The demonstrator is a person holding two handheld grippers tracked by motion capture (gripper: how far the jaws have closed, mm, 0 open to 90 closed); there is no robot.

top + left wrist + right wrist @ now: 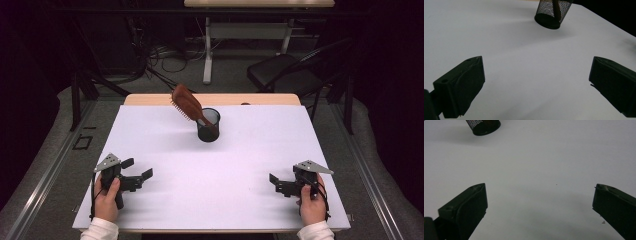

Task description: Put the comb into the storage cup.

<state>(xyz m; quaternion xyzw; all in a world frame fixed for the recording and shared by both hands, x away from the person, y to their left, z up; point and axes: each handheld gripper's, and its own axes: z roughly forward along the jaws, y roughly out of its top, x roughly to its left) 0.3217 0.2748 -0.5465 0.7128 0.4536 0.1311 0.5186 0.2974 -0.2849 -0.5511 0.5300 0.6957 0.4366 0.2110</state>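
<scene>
No readable text, label, brand or number appears anywhere — not on any surface.

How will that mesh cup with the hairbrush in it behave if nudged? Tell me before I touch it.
The mesh cup is probably light, since its walls are open wire, so it may slide on the smooth white table. The hairbrush leans out well past the rim, likely making it top-heavy and apt to tip toward that side. Both the left claw and right claw are open, apart from it.
</scene>
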